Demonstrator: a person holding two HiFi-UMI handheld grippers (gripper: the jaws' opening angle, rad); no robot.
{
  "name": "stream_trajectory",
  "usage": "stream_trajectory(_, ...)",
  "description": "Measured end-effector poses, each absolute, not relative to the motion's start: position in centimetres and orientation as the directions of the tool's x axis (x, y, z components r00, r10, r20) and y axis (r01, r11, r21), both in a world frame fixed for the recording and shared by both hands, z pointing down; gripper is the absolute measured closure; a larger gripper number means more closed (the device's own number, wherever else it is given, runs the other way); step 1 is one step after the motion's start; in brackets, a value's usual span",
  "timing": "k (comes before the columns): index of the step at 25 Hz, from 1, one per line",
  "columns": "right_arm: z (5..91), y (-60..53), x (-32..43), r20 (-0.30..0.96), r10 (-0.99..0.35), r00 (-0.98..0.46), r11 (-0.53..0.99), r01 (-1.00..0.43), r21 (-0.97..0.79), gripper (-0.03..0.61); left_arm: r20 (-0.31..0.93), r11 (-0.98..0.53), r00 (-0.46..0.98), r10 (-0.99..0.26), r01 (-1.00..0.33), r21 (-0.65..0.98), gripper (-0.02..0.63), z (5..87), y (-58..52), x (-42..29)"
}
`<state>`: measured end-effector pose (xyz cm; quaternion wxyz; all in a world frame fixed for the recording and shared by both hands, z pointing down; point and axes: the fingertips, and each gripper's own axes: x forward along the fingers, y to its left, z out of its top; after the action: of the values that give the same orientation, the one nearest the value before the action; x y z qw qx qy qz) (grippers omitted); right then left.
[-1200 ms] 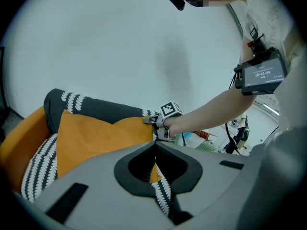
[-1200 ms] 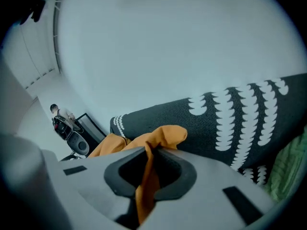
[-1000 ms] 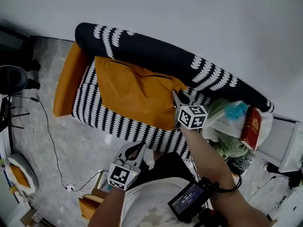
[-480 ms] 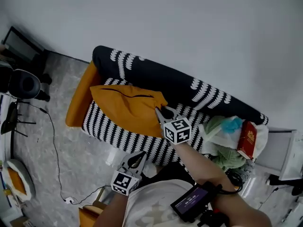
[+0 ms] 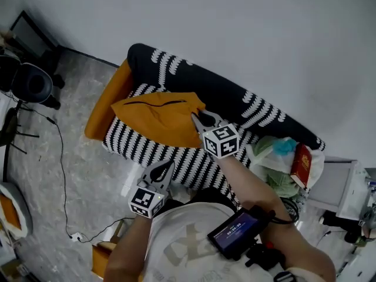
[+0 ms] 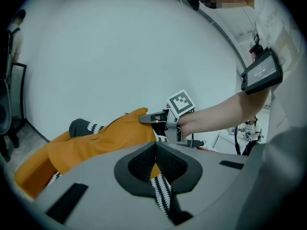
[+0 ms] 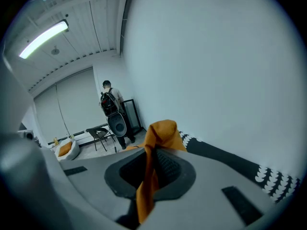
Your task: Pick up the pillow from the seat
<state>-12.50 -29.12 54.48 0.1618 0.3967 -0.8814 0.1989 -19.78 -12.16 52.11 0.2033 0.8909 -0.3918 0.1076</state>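
Since a second ago, the pillow (image 5: 155, 117) is pulled up by one corner, pinched in the closed right gripper (image 5: 198, 119), its far end drooping toward the striped seat (image 5: 176, 157); the left gripper (image 5: 165, 167) is held shut and empty, and the lift is judged under way.

The pillow (image 5: 160, 116) is plain orange with a thin dark line near its upper edge. The seat (image 5: 135, 148) carries black and white stripes. The sofa back (image 5: 200, 81) is black with chains of white scallops, and the side cushion (image 5: 106, 107) is orange. The right tongs (image 5: 198, 120) and left tongs (image 5: 167, 168) are grey and black, each marked with black squares on white. The floor (image 5: 53, 169) is mottled grey, the wall (image 5: 235, 28) pale grey-white. The box (image 5: 301, 166) is red, the cloth (image 5: 285, 184) green.
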Motion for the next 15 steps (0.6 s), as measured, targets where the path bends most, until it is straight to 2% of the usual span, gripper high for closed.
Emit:
stream_trajectory(6,50.9,-28.7,-15.9,0.438,-0.63,-0.641,0.643,-0.747,-0.168,0.547,0.337,-0.604,0.672,-0.66,-0.741,0.294,0.604,51.4,-12.1,-23.5)
stream_trajectory(15,45.6,-28.5,-15.3,0.453,-0.658,-0.602,0.671,-0.741,-0.009,0.548,0.325,-0.645,0.709,-0.626,-0.705,0.296,0.604,50.9,-12.6,-25.9)
